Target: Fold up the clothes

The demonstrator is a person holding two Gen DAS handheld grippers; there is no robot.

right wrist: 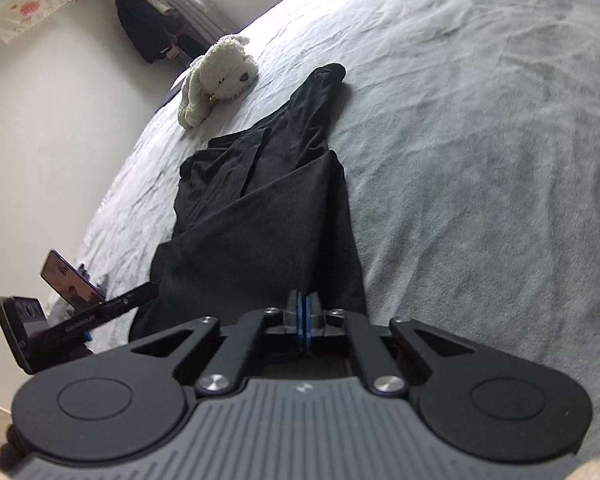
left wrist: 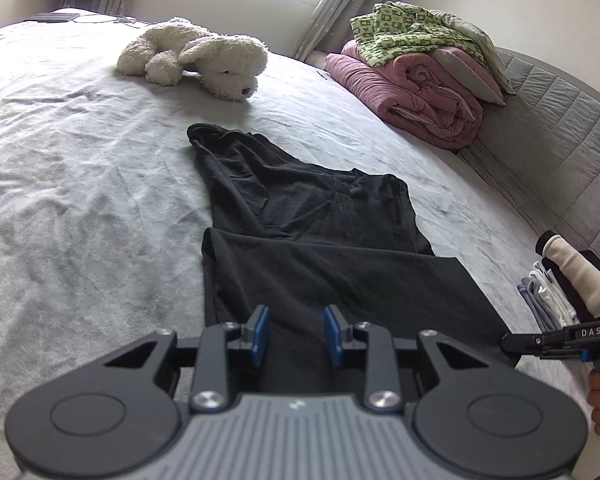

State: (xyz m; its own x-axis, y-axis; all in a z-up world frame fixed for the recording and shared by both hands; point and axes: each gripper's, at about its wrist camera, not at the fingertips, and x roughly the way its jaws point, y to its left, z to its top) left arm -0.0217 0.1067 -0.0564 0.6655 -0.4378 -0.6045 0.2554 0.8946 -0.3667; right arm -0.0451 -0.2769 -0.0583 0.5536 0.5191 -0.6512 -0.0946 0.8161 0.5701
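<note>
Garment: black trousers (left wrist: 320, 264) lie partly folded mid-bed (left wrist: 80, 184).
Left gripper (left wrist: 296, 334): jaws apart over near hem.
Right gripper (right wrist: 303, 312): jaws together; whether on cloth, cannot tell.
Risk: one-sided lift skews the fold.

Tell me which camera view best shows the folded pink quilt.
The left wrist view: the folded pink quilt lies in full sight by the grey padded headboard, under a green patterned cloth. The right wrist view shows none of it.

Black hand-held gripper (left wrist: 296, 334) with blue pads (left wrist: 261, 334), silver screws, grey ribbed body.
</note>
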